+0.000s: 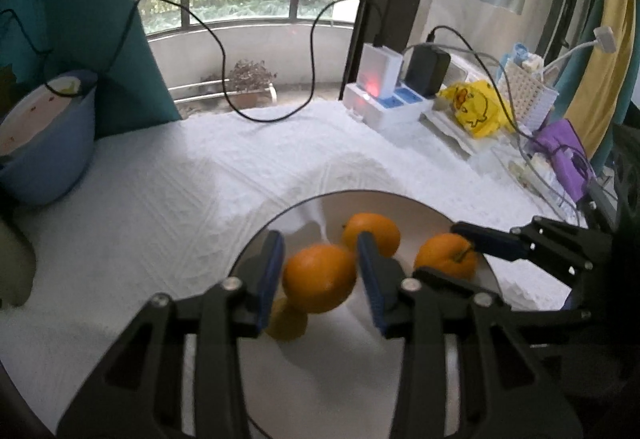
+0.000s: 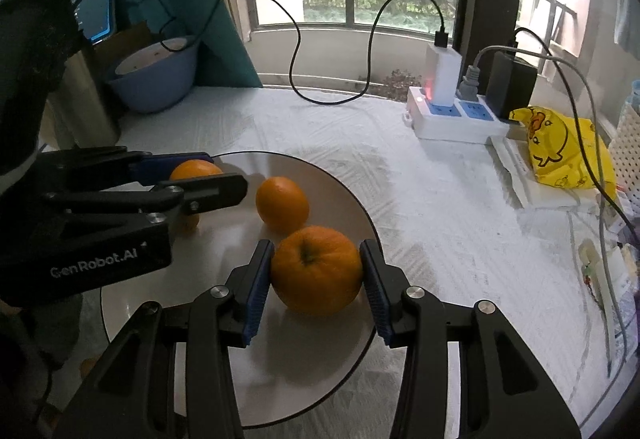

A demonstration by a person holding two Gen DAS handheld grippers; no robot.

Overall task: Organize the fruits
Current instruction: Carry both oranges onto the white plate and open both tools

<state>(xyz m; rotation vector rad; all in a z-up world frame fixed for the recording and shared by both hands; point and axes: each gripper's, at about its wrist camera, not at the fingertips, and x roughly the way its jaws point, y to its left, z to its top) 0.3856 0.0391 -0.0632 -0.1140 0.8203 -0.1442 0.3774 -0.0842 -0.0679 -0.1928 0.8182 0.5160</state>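
Left wrist view: the left tool (image 1: 320, 275) is sitting at lower centre with its pads (image 1: 270, 275) standing slightly clear of a blurred orange (image 1: 319, 278) over the plate (image 1: 340, 379). Right wrist view: the right tool (image 2: 316, 281) is gripping a stemmed orange (image 2: 316, 271) resting on the plate (image 2: 320, 379), pads touching both sides. A third orange (image 2: 282, 204) is lying just behind, on the white-covered surface (image 2: 420, 239).

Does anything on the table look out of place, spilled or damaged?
Nothing spilled or damaged. The oranges sit on the round plate. The only untidy thing is the black cable looping loosely over the white tablecloth behind it.
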